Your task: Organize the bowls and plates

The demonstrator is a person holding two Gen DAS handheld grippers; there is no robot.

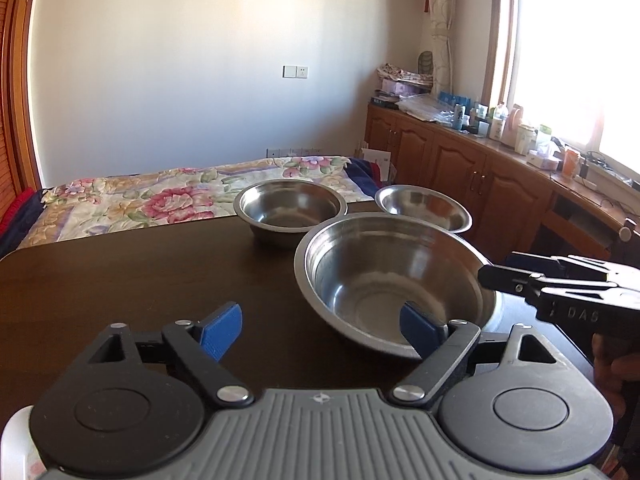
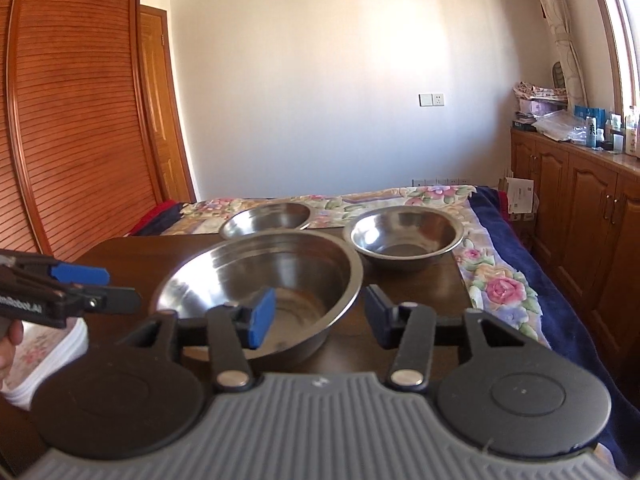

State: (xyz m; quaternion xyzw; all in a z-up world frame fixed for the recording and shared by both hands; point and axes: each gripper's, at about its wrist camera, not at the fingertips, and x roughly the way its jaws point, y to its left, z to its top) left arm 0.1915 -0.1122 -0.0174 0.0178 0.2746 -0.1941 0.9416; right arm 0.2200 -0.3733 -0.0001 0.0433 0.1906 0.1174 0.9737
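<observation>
Dark wooden surface (image 1: 140,280) before us carries three steel bowls: the big bowl (image 1: 392,280) nearest, two smaller at twelve o'clock. Our left fingers (image 1: 320,326) and right fingers (image 2: 316,316) are spread, gripping nothing.

Daylight pours in through the window (image 1: 576,60) on the right, blown out to pure white in the left wrist view. The wall is evenly lit; the dark tabletop (image 1: 120,288) stays dim. Steel bowls (image 2: 260,276) show soft glare. Fisheye bending curves the wardrobe (image 2: 72,112) and picture edges. Focus is slightly soft.
</observation>
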